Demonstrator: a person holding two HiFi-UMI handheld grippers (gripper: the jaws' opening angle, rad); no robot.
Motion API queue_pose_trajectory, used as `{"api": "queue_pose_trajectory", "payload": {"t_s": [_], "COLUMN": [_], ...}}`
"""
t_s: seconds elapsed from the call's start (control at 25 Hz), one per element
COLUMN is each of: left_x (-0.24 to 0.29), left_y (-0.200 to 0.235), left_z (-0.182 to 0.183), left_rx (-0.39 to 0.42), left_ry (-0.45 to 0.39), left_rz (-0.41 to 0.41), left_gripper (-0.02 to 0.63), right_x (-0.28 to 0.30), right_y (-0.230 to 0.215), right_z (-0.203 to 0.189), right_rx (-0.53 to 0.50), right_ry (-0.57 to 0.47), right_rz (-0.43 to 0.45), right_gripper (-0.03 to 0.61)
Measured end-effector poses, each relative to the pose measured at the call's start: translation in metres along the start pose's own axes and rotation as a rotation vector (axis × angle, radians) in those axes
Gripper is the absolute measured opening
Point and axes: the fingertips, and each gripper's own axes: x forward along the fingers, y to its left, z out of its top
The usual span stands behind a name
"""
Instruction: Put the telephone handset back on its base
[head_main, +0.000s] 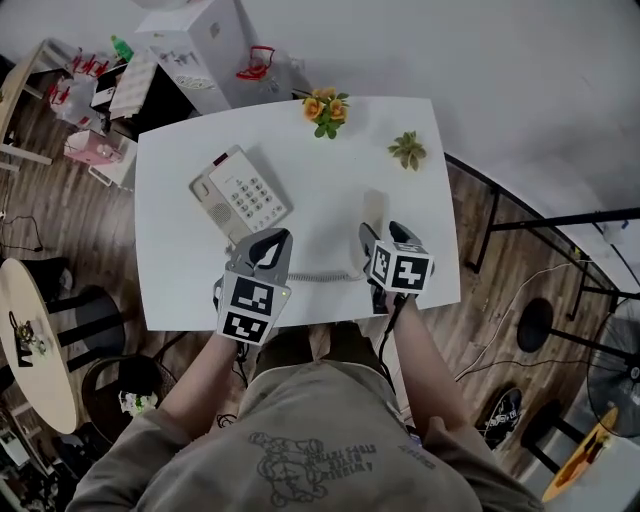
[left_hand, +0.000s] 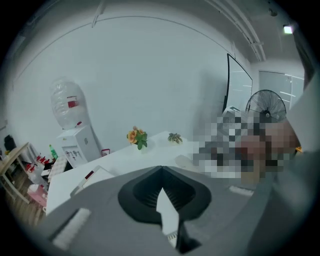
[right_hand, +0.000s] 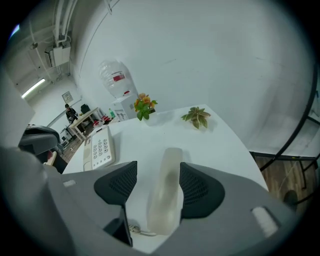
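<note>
My right tool (right_hand: 156, 171) is open around the handset (right_hand: 165, 195). The handset lies flat on the desk (head_main: 320, 170), with the right pad at its side and the left pad clear of it. My left tool (left_hand: 161, 170) has its pads closed tip to tip on nothing and hovers over the near edge of the desk. The base (head_main: 240, 193) sits well apart to the left, its cradle empty.

The handset looks smooth and rounded, so I think an off-centre squeeze could let it slip out or twist in my grip. The coiled cord (head_main: 315, 277) runs along the desk between my two tools. As I lift, it could tug, catch on the left tool, or drag the light base out of line.

I can read no writing: the keypad figures are too small, and the tool markers are only black and white squares.
</note>
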Motion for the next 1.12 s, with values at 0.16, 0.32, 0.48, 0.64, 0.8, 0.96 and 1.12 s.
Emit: {"api": "queue_pose_trajectory", "payload": {"t_s": [0.16,0.32,0.48,0.64,0.8,0.96,1.12], "left_x": [0.018,0.029,0.034,0.033,0.029,0.029,0.025], "left_y": [-0.005,-0.002,0.007,0.011,0.013,0.013,0.013], "left_z": [-0.014,-0.029,-0.044,-0.057,-0.072,-0.078,-0.076], "left_rx": [0.013,0.033,0.027,0.028,0.011,-0.017,-0.033], "left_ry": [0.037,0.080,0.116,0.136,0.165,0.168,0.155], "left_rz": [-0.037,-0.049,-0.036,-0.027,-0.012,-0.009,-0.002], "left_gripper": [0.000,0.000,0.000,0.000,0.000,0.000,0.000], "right_x": [0.020,0.034,0.046,0.057,0.061,0.061,0.056], "right_y": [-0.007,-0.011,-0.017,-0.022,-0.023,-0.022,-0.017], "right_z": [-0.016,-0.032,-0.045,-0.054,-0.057,-0.057,-0.059], "right_rx": [0.014,0.024,0.031,0.024,0.039,0.055,0.062], "right_ry": [0.037,0.089,0.123,0.138,0.129,0.119,0.116], "right_rz": [-0.036,-0.068,-0.093,-0.115,-0.112,-0.094,-0.056], "right_gripper": [0.288,0.291,0.291,0.291,0.259,0.245,0.244]}}
